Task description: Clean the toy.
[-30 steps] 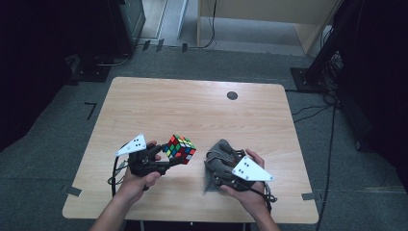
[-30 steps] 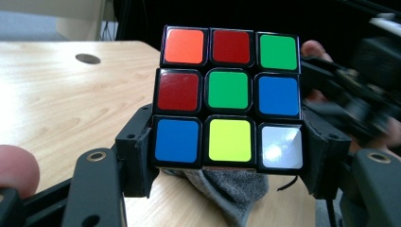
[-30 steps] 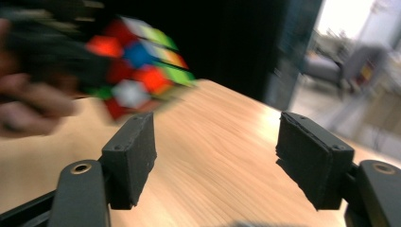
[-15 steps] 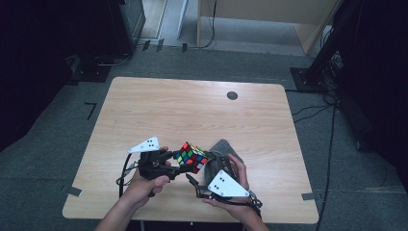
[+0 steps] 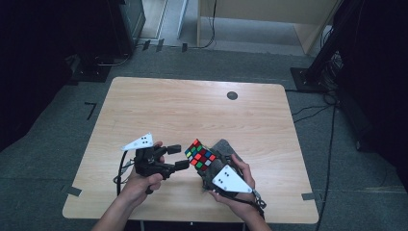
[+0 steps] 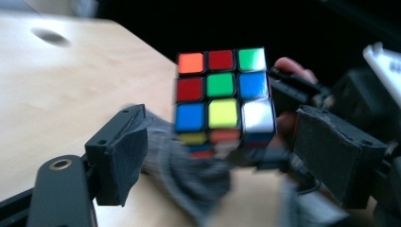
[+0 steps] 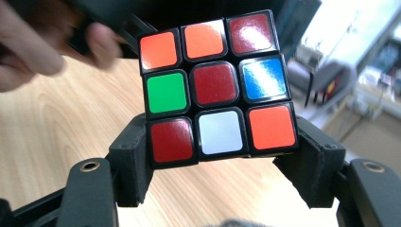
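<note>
Handover just happened: left gripper (image 5: 179, 157) has just spread its jaws off the cube (image 5: 200, 155), which now sits pinched in the right gripper (image 5: 204, 166), its jaws just closing, above the table's (image 5: 192, 106) near edge around 6 o'clock.

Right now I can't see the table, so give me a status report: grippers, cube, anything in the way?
Left gripper open, jaws just opened off the cube. Right gripper clamped on cube's lower edge. Grey cloth under it; nothing in the way.
</note>
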{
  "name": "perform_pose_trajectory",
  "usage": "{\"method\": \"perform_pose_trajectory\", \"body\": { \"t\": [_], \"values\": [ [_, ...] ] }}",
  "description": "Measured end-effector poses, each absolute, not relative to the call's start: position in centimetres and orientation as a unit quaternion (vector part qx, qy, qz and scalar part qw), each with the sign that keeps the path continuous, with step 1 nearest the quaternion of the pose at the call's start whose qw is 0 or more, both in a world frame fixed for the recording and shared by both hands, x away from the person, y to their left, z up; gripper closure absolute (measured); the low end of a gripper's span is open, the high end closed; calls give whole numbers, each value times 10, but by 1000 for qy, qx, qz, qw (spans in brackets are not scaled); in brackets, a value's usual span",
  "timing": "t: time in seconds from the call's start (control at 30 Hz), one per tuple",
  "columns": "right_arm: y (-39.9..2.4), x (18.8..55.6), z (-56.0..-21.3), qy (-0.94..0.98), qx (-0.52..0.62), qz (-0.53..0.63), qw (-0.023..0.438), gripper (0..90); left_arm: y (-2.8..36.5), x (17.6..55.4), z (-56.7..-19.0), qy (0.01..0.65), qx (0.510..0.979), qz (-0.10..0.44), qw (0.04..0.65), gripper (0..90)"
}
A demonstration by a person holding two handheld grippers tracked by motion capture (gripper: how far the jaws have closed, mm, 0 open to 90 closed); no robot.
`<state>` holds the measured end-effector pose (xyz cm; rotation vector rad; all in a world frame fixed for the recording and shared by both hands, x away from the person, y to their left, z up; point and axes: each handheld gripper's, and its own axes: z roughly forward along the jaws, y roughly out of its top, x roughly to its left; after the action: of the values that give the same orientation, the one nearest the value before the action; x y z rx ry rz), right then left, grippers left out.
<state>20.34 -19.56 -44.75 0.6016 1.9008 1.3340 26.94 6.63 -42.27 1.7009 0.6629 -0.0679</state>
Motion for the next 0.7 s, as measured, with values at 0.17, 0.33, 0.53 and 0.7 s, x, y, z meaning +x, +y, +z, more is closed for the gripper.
{"method": "perform_pose_trajectory", "body": {
  "t": [0.17, 0.33, 0.53, 0.7],
  "values": [
    [-211, 217, -445, 730, 323, 522, 301, 332, 53, 260, -442, 243, 788, 129, 551, 179],
    [-206, 217, -440, 727, 376, 512, 260, 331, 27, 243, -460, 176, 818, 258, 483, 176],
    [-191, 213, -440, 731, 403, 504, 223, 332, 16, 231, -464, 130, 814, 314, 471, 168],
    [-181, 210, -443, 728, 423, 501, 199, 336, 8, 226, -467, 112, 817, 317, 469, 211]
  ]
}}
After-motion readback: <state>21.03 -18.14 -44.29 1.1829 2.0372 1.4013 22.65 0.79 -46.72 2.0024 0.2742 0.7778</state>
